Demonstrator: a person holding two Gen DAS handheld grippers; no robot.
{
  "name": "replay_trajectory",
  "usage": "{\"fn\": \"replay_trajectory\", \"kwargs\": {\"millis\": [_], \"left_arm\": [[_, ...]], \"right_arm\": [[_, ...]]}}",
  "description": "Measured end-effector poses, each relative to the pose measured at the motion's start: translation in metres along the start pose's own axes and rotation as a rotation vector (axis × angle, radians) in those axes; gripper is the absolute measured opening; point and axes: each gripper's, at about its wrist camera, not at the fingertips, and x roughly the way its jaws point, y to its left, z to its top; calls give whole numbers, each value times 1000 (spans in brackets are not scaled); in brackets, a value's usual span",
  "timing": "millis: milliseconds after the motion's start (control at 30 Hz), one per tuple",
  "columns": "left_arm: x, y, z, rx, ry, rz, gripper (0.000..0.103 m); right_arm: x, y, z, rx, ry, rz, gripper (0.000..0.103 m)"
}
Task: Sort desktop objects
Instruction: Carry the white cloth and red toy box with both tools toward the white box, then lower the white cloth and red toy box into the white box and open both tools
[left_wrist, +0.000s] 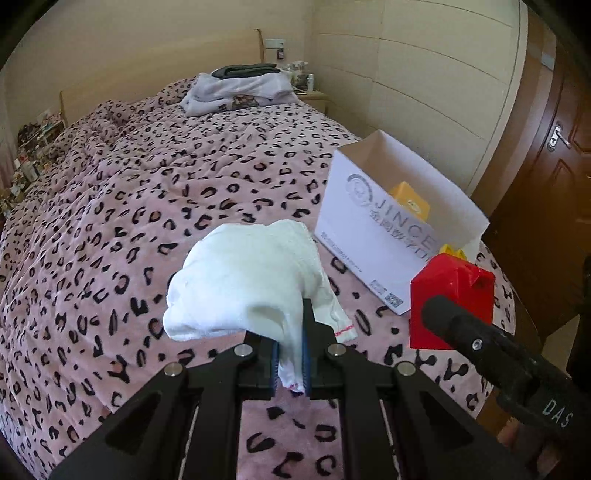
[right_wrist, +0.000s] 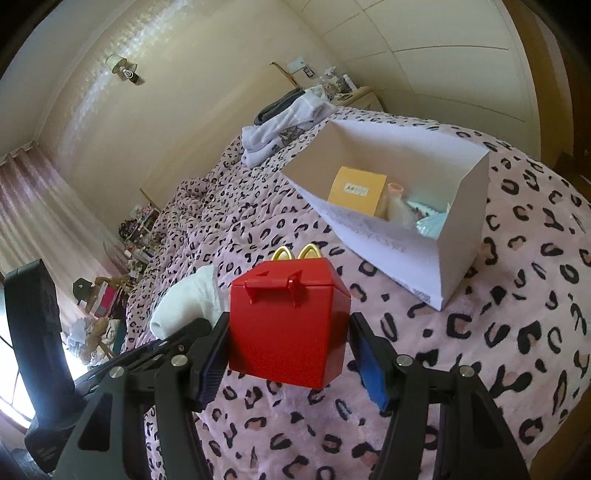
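Note:
My left gripper (left_wrist: 290, 363) is shut on a white folded cloth (left_wrist: 243, 280) and holds it over the pink leopard-print bedspread (left_wrist: 147, 206). The cloth also shows in the right wrist view (right_wrist: 188, 302). My right gripper (right_wrist: 291, 354) is shut on a red toy box with yellow arches (right_wrist: 288, 325), held above the bed; it also shows in the left wrist view (left_wrist: 452, 299). A white open cardboard box (right_wrist: 461, 206) lies ahead of both grippers; it also shows in the left wrist view (left_wrist: 373, 225). Inside are a yellow box (right_wrist: 356, 188) and several small packets.
A pile of folded clothes (left_wrist: 240, 88) lies at the bed's far end by a nightstand (left_wrist: 314, 96). A brown door (left_wrist: 554, 184) is at the right. Cluttered shelves (left_wrist: 33, 147) stand on the bed's left side.

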Motion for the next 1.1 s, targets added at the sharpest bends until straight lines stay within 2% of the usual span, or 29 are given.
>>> {"fn": "replay_trajectory", "kwargs": {"millis": [267,667,867,1100], "left_arm": [[8,-19,27,33,2,-94,10],[24,-59,114,123,-11,-284,10],[50,-84,144,169,32,-320,10],[83,-102,148,176,96,-345,10]], "right_arm": [[-8,-11,20,-3,-36,-14,63],[-13,-25,81,-57,-102,-89,63],[-4,-35,105,-91,-97,-151,63],[14,-45,110,-104,-60,-183,63]]}}
